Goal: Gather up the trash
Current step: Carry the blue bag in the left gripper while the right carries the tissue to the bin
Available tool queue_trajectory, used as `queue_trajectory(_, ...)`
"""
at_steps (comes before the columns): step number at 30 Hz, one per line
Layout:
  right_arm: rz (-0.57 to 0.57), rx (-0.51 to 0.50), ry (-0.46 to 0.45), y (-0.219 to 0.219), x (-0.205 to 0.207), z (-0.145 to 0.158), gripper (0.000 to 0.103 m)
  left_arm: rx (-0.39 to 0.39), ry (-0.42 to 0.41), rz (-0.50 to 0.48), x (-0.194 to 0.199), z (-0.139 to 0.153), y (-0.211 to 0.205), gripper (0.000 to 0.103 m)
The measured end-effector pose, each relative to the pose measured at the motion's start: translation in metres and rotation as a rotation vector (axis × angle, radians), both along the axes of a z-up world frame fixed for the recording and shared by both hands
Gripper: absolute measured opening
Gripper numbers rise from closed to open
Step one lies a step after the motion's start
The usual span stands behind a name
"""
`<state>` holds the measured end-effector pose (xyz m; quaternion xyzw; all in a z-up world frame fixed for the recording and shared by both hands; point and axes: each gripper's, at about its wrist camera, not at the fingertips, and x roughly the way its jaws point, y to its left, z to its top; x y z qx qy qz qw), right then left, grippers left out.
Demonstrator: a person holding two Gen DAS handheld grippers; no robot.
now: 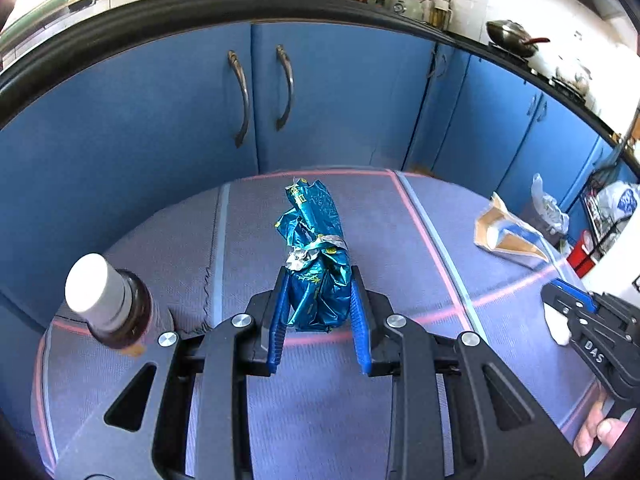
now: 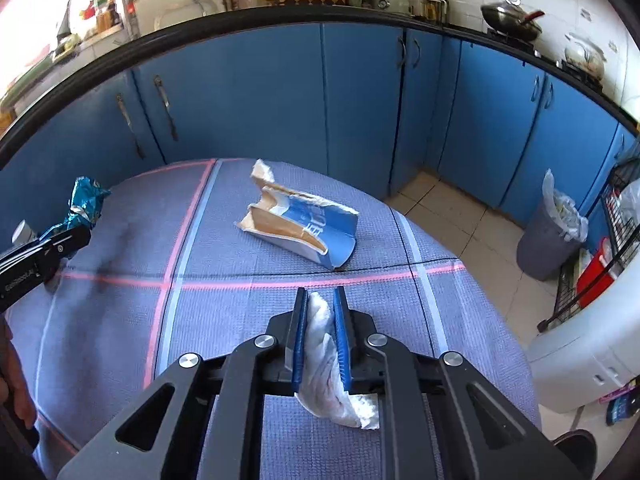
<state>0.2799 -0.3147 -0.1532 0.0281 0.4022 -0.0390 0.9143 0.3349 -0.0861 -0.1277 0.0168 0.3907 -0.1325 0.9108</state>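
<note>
- The left claw pinches the near end of a crumpled teal foil wrapper; its blue pads press both sides of the wrapper, whose far end points toward the blue cabinets.
- In the right wrist view the same wrapper shows at the far left, sticking out past the tip of the left claw.
- The right claw is closed on a crumpled white tissue; the tissue fills the gap between the blue pads and hangs out below them, toward the camera.
- In the left wrist view the right claw sits at the right edge with a bit of the white tissue showing under it.
- A torn blue-and-white paper carton lies on its side on the counter, beyond the right claw and apart from it, with its ripped end open.
- The counter is covered with a blue-grey cloth crossed by pink and pale blue stripes.
- A brown bottle with a white cap stands near the left edge of the counter, left of the left claw.
- A grey trash bin with a plastic liner stands on the tiled floor to the right of the counter, against the cabinets.
- A dark wok rests on the stove up on the kitchen worktop behind.
</note>
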Motion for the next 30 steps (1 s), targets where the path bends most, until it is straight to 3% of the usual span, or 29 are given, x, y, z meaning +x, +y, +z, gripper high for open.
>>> queue_trajectory(8, 0.036, 0.013, -0.014, 0.003, -0.044, 0.017, 0.013, 0.021, 0.026, -0.033, -0.044, 0.002, -0.007, 0.029)
queue_trajectory(19, 0.035, 0.013, -0.121, -0.016, -0.121, 0.082, 0.013, 0.004, -0.030, -0.123, -0.134, 0.048, -0.036, 0.029)
queue_trajectory(30, -0.036, -0.032, -0.177, -0.052, -0.199, 0.113, 0.013, 0.001, -0.078, -0.234, -0.199, 0.084, -0.077, 0.029)
